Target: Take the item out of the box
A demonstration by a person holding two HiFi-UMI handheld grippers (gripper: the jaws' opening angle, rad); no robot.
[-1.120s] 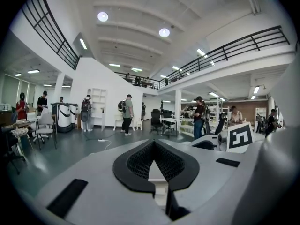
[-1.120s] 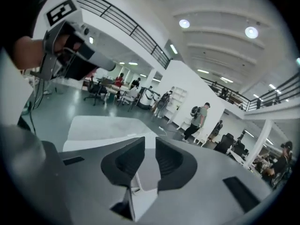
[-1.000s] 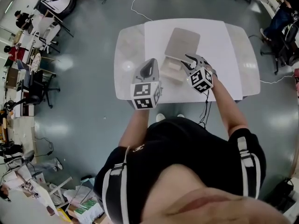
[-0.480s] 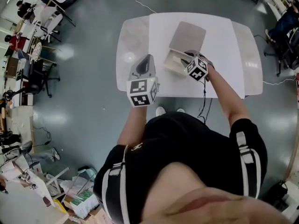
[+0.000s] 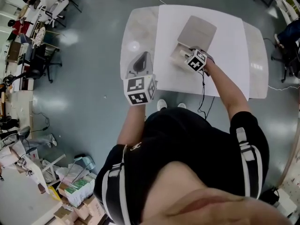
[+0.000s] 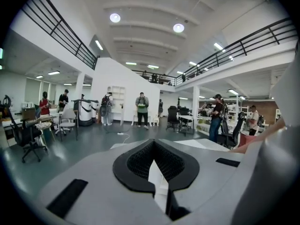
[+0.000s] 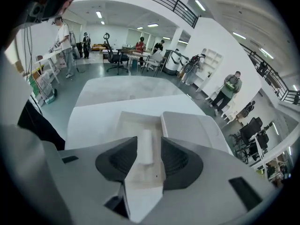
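An open cream box (image 5: 179,56) stands on the white table (image 5: 229,50), its lid (image 5: 198,31) folded back on the far side. My right gripper (image 5: 188,55) hangs over the box tray with its jaws open. In the right gripper view the tray (image 7: 126,125) holds a small white roll-shaped item (image 7: 146,149), which lies just beyond and between the spread pads of the right gripper (image 7: 149,139), untouched. The lid (image 7: 190,125) lies to the right. My left gripper (image 5: 141,59) is held over the table's left near edge, clear of the box, and the left gripper (image 6: 153,144) is shut with nothing in it.
A black cable (image 5: 202,104) hangs from the right gripper over the table's near edge. Office chairs (image 5: 44,60) and desks stand on the floor at left, and boxes and clutter (image 5: 75,191) lie at lower left. People stand far off in the hall (image 6: 142,108).
My right gripper has moved forward from the box's near right corner to over the tray. The left gripper has stayed by the table's left edge.
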